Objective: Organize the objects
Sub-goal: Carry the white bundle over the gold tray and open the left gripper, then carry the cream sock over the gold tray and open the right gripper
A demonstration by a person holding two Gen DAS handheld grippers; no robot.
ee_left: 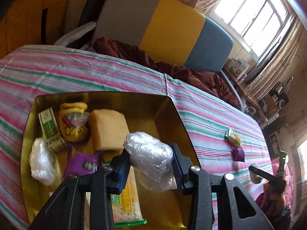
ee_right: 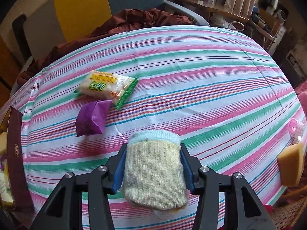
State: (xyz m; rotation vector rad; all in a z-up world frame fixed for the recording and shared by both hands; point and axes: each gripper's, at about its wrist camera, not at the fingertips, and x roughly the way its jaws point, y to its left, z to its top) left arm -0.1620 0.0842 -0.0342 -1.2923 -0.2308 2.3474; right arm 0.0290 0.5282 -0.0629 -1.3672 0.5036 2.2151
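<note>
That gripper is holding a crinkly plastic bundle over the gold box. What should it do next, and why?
Probably open and drop it in. The left gripper is shut on the plastic bundle directly above the gold box, where a similar bundle and other items already lie.

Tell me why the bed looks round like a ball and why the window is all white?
Right wrist view: the fisheye lens bends the flat striped bedsheet into a dome. Left wrist view: daylight overexposes the window to pure white, the gold box gives off a yellow sheen, and the items inside it look a little smeared, while the plastic bag in the tongs stays sharper.
</note>
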